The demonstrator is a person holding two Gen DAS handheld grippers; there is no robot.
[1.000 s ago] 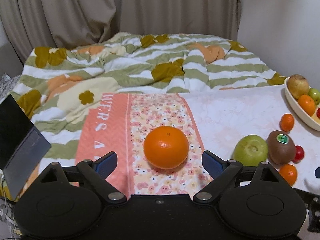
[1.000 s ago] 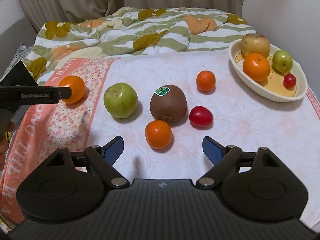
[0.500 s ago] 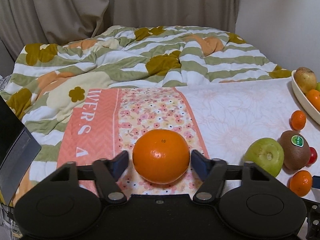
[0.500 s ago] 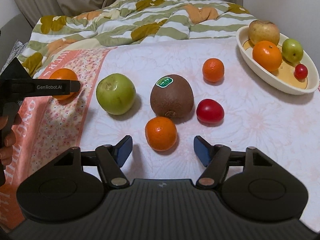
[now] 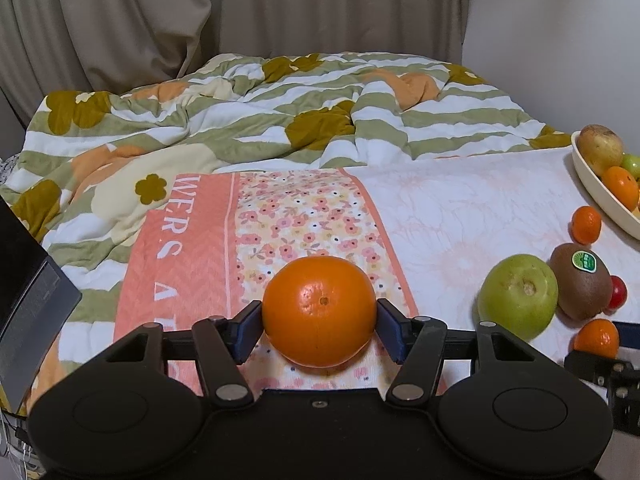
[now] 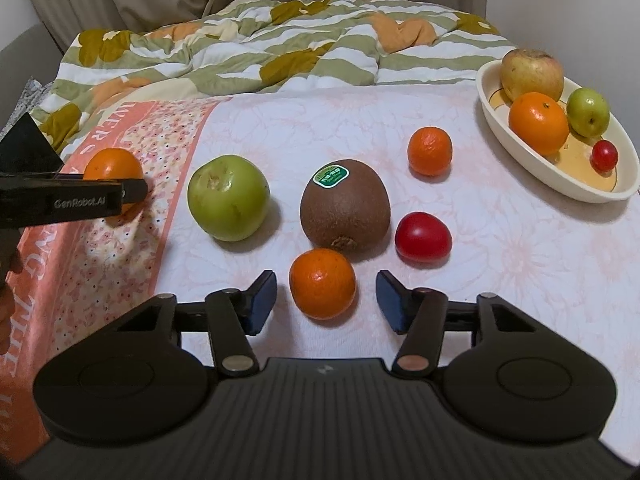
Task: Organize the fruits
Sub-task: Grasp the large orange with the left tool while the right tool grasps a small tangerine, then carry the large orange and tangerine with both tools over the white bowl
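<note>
Left gripper point(image 5: 319, 326) pinches big orange point(image 5: 319, 311), seemingly resting on cloth point(image 5: 460, 216). Right gripper point(image 6: 326, 298) jaws spread around small tangerine point(image 6: 322, 283), not touching.

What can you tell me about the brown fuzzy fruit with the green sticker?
The kiwi is a plump, egg-shaped fruit with dull brown, fuzzy skin. A small green oval sticker sits near its top, and its dry stem end faces the camera. It rests on the pale flowered cloth, outside the bowl. A green apple lies to its left, a red tomato to its right, a small orange just in front. No tongs touch it.
</note>
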